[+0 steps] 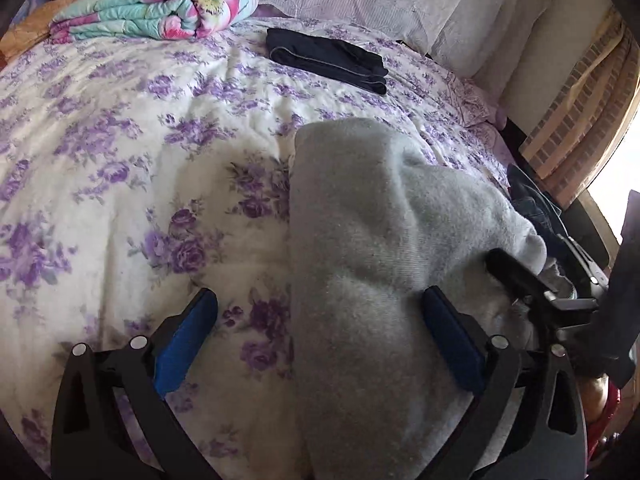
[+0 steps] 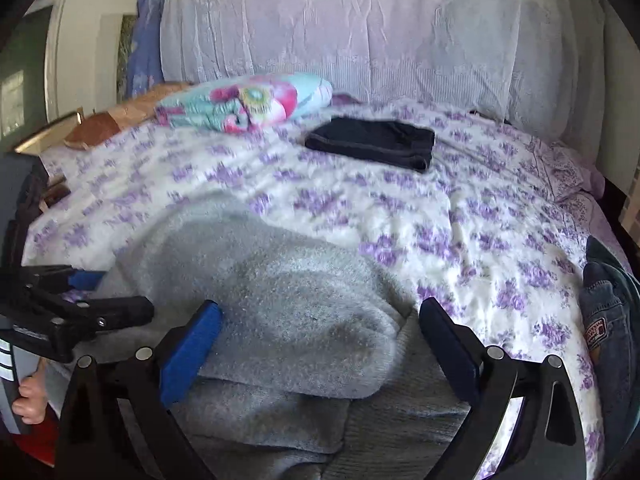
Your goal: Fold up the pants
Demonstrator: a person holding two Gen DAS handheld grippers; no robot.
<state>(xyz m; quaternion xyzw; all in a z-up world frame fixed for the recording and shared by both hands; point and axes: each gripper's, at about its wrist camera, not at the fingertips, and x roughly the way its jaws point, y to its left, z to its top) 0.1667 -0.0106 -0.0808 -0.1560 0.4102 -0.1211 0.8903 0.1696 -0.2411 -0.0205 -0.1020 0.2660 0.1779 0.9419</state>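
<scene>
Grey fleece pants lie partly folded on the near side of a bed, one layer doubled back over another, as I work them with a gripper in each hand. My left gripper hovers over the pants with its blue pads spread wide, one pad over the bare floral bedspread to the left of the pants and the other above the grey cloth, gripping nothing. My right gripper is likewise spread apart, straddling the rounded folded edge of the pants without closing on it. Whether either pad actually touches the fleece I cannot tell. The step in hand looks to be setting or flattening this fold; done well, that would mean catching both layers together at the edge, keeping the two sides level, and drawing the thick cloth over smoothly so it does not bunch. Beyond the pants, toward the headboard, a dark folded garment lies flat on the bedspread, well apart from the pants, and a rolled floral quilt sits farther left of it. To the right of the pants, at the bed's edge, lie blue jeans, close enough to be snagged by a wide sweep. The bedspread just ahead of the pants is otherwise free.
</scene>
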